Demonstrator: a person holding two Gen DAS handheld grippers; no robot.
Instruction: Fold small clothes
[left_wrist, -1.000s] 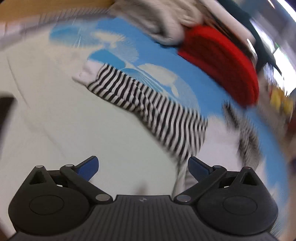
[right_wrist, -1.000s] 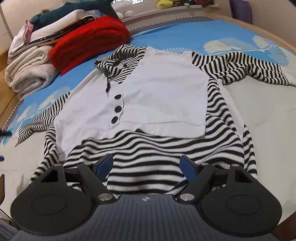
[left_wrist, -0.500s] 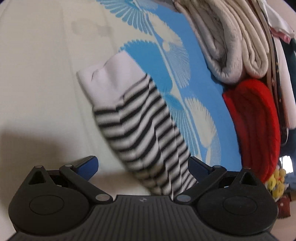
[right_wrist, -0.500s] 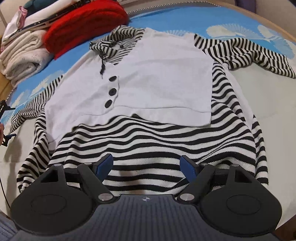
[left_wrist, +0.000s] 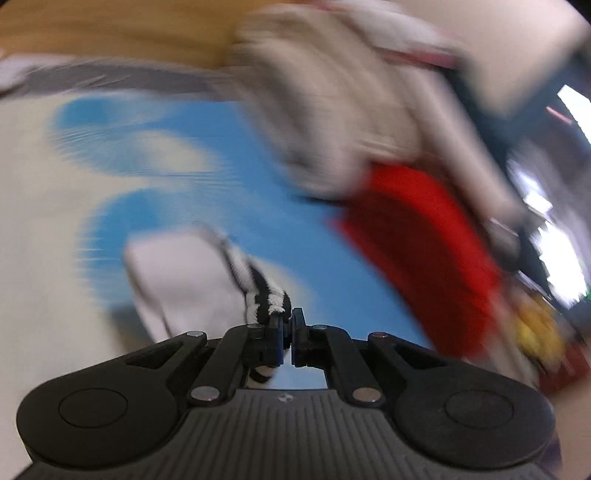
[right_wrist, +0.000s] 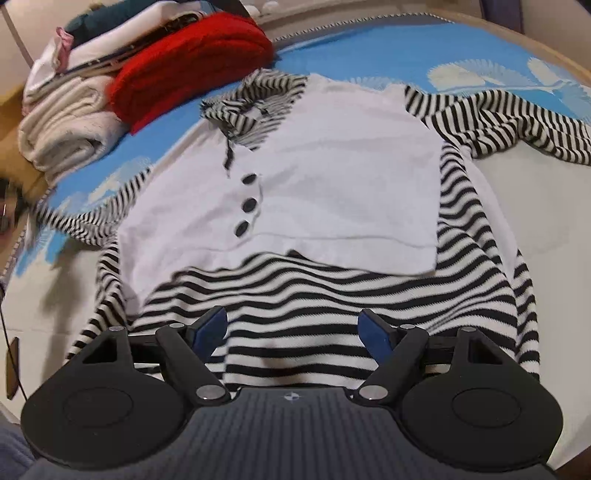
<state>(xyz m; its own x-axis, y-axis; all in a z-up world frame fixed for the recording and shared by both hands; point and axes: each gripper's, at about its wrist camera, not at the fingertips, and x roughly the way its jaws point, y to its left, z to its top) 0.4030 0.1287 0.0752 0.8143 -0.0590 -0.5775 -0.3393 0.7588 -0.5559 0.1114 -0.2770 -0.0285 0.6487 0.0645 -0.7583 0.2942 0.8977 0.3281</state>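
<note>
Left wrist view was super blurry, but the left gripper (left_wrist: 287, 325) was pinched tight on the striped sleeve (left_wrist: 236, 280) near its white cuff, at about 12 o'clock from its tips. Right wrist view had the right gripper (right_wrist: 294, 330) spread wide, holding nothing, over the hem of the striped sweater (right_wrist: 314, 206), lying flat at 12 o'clock with the other sleeve out toward 2 o'clock. So I'd say folding had barely started: one sleeve grabbed, no fold in the body yet.

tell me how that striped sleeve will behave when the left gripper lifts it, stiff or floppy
Probably floppy: the striped sleeve bunches where the left gripper pinches it, and its white cuff sags loose. It looks like soft, light knit, so it should trail and drape. The sweater body may drag along behind it.
</note>
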